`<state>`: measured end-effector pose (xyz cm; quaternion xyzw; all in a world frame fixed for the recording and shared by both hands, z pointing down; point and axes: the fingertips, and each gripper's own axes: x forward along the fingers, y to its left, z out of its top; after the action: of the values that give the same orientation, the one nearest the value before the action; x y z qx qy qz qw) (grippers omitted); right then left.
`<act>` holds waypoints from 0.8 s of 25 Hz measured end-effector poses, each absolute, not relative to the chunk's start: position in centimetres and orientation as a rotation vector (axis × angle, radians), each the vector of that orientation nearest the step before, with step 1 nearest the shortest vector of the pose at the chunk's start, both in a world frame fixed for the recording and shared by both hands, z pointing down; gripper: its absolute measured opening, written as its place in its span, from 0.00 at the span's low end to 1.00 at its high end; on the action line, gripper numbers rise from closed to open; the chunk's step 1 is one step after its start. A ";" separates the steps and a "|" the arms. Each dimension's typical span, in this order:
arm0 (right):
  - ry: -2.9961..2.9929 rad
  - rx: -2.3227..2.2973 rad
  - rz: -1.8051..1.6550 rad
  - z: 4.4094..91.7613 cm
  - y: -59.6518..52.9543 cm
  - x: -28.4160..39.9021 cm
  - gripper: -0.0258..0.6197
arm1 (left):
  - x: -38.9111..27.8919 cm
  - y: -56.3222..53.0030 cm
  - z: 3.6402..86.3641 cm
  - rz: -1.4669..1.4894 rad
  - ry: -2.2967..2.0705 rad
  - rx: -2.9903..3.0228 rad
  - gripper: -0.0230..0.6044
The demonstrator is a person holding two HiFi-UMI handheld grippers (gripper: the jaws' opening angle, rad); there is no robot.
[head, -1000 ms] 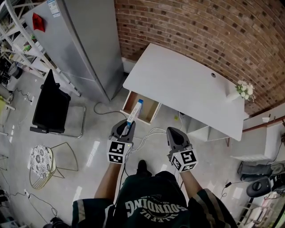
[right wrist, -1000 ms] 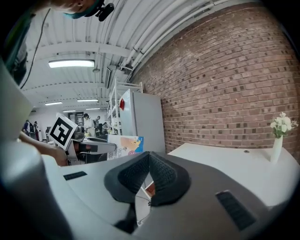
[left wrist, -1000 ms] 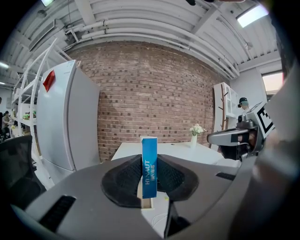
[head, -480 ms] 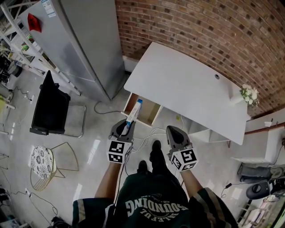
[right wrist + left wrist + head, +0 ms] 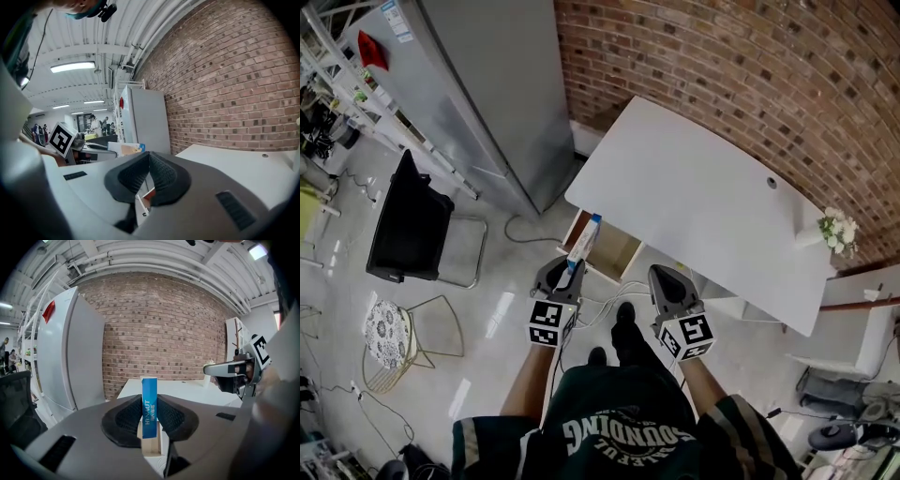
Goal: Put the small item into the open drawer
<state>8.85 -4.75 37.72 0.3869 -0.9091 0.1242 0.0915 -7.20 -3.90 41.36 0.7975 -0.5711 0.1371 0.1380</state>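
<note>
A slim blue and white box [image 5: 584, 240] stands upright between the pads of my left gripper [image 5: 566, 270], which is shut on it; in the left gripper view the box [image 5: 149, 405] fills the gap between the dark pads. It hangs just in front of the open wooden drawer [image 5: 614, 253] under the near left edge of the white desk [image 5: 703, 192]. My right gripper [image 5: 664, 278] is held beside the left one, jaws together and holding nothing [image 5: 148, 174].
A tall grey fridge [image 5: 483, 84] stands left of the desk against the brick wall. A black chair [image 5: 408, 220] and a wire stool [image 5: 389, 336] are on the floor at the left. Cables [image 5: 609, 298] lie below the drawer. A small flower vase [image 5: 832, 230] sits at the desk's right end.
The person has stepped forward, so the desk and drawer have come a little closer. Both grippers keep their pose, the left still holding the box.
</note>
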 end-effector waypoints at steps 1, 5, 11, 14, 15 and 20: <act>-2.706 1.134 0.375 37.8 -5.5 8.9 0.08 | -7.2 -4.4 41.4 0.399 -1.662 2.298 0.19; -2.735 1.060 0.393 38.0 -8.7 8.7 0.08 | -7.3 -6.5 41.7 0.407 -1.703 2.238 0.19; -2.765 0.962 0.419 38.6 -12.6 8.6 0.08 | -7.4 -8.8 41.9 0.420 -1.756 2.170 0.19; -2.768 0.918 0.436 39.3 -13.6 7.8 0.08 | -7.8 -8.6 42.3 0.447 -1.766 2.138 0.19; -2.768 0.902 0.441 39.6 -13.7 7.4 0.08 | -8.0 -8.4 42.4 0.458 -1.768 2.131 0.19; -2.769 0.825 0.456 40.7 -14.1 4.9 0.08 | -9.7 -8.4 42.9 0.478 -1.792 2.099 0.19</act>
<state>4.92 -14.07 40.72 0.2804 -0.9411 0.1551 0.1082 -9.72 -8.38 42.93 0.7384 -0.6306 0.1682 0.1696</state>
